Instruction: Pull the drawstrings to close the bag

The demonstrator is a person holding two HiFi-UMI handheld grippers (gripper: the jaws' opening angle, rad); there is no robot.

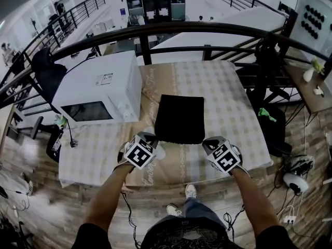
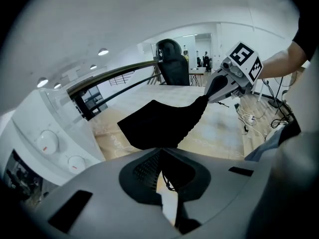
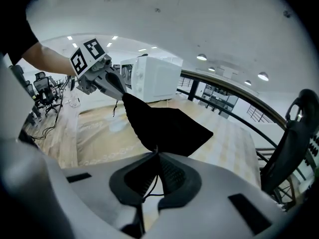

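Black drawstring bag [image 1: 180, 118] lies on the check-clothed table [image 1: 228, 97] beside the microwave [image 1: 98, 90]. Its near edge is raised off the cloth and strung between the L gripper [image 1: 154, 139] and the R gripper [image 1: 206, 141]. Both sets of jaws are clenched: a thin drawstring [image 2: 166, 183] runs through the L pads at the bag's near-L corner, and a like cord is in the R pads at the near-R corner. Assessment: grips secured, but the mouth is approx. full width with only slight pleating at the R end, so the outward pull to cinch it remains to be done.
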